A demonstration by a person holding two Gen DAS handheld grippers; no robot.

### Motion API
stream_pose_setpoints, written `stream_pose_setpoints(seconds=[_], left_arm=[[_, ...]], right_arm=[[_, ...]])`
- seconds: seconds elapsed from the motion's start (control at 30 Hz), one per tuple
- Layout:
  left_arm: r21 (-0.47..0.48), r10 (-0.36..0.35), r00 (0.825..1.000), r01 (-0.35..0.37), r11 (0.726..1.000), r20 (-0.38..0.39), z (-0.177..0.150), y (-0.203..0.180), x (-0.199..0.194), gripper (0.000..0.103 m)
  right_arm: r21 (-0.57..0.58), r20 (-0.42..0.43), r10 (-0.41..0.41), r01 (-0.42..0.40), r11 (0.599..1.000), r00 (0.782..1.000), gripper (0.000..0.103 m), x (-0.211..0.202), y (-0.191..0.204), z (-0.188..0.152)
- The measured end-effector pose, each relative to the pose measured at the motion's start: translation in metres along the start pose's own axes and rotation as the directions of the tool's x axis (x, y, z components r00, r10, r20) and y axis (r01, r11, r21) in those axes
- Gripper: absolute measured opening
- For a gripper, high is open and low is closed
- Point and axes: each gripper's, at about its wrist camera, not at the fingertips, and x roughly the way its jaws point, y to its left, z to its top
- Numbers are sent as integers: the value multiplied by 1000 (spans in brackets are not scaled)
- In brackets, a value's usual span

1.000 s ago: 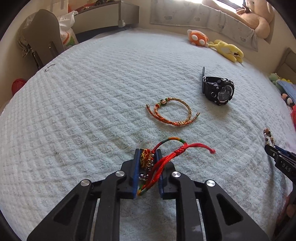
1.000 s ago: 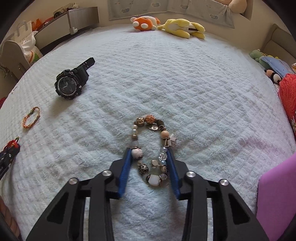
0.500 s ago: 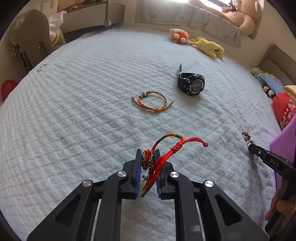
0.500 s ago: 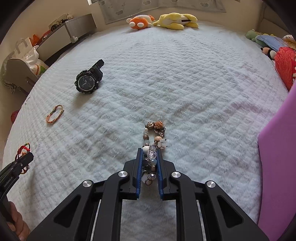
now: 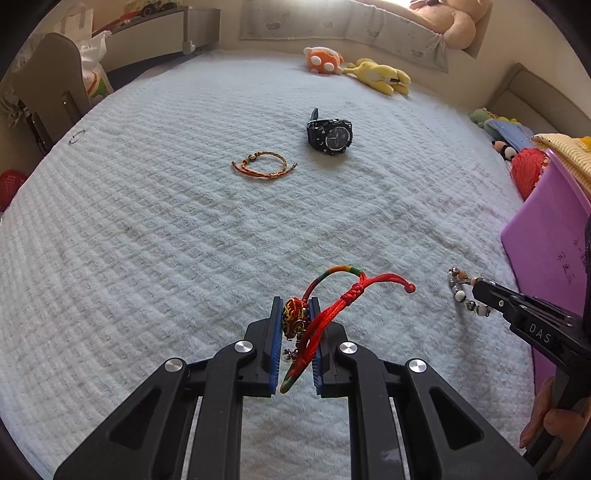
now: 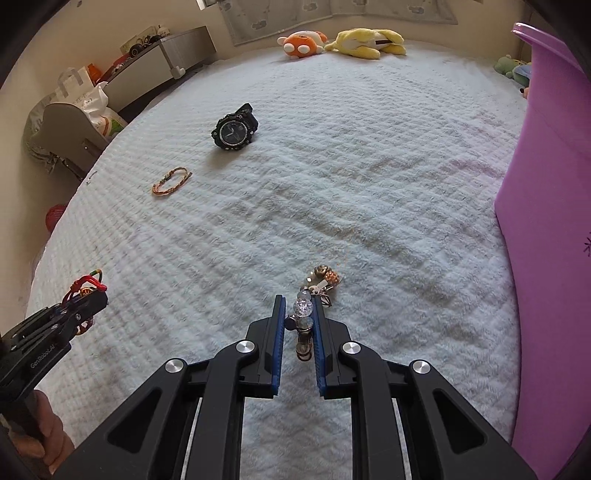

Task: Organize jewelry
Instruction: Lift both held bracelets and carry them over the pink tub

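My left gripper is shut on a red cord bracelet with a red-and-gold bead, held above the white bedspread. My right gripper is shut on a beaded charm bracelet whose loose end hangs past the fingertips. Each gripper shows in the other's view: the right gripper with the beads at the right edge, the left gripper with the red cord at the left edge. Farther back on the bed lie an orange braided bracelet and a black wristwatch.
A purple bin stands at the right edge of the bed. Plush toys lie at the far end, more toys at the right. A chair and shelf stand left of the bed. A hand holds the right gripper.
The right gripper's jaws closed on the beaded bracelet and lifted it off the bed. Both grippers rose and drew back toward the purple bin, each carrying its bracelet.
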Motion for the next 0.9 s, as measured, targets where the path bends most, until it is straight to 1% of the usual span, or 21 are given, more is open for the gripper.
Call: stream_pose_setpoints(seconds=[0.3,0.6,0.73,0.9], left_arm=[[23,-39,999,38,999,15,-9,-20,-36,13],[63,-51,997,48,997,58,-2,-40,-77,13],[89,-68,995,61,994,74,2,-58,-94,13],[129,-106,990,95,987,88,7,-92,-112,13]], right_arm=[[-19,44,26,-25,999,999,14,-48,10,-12],[-42,142,47,-42,998,989,14,-112,14,-17],[-51,182,48,-39,998,982,14,-140,11,-18],[-45,241,40,-30,999,970,14,-179,-3,-16]])
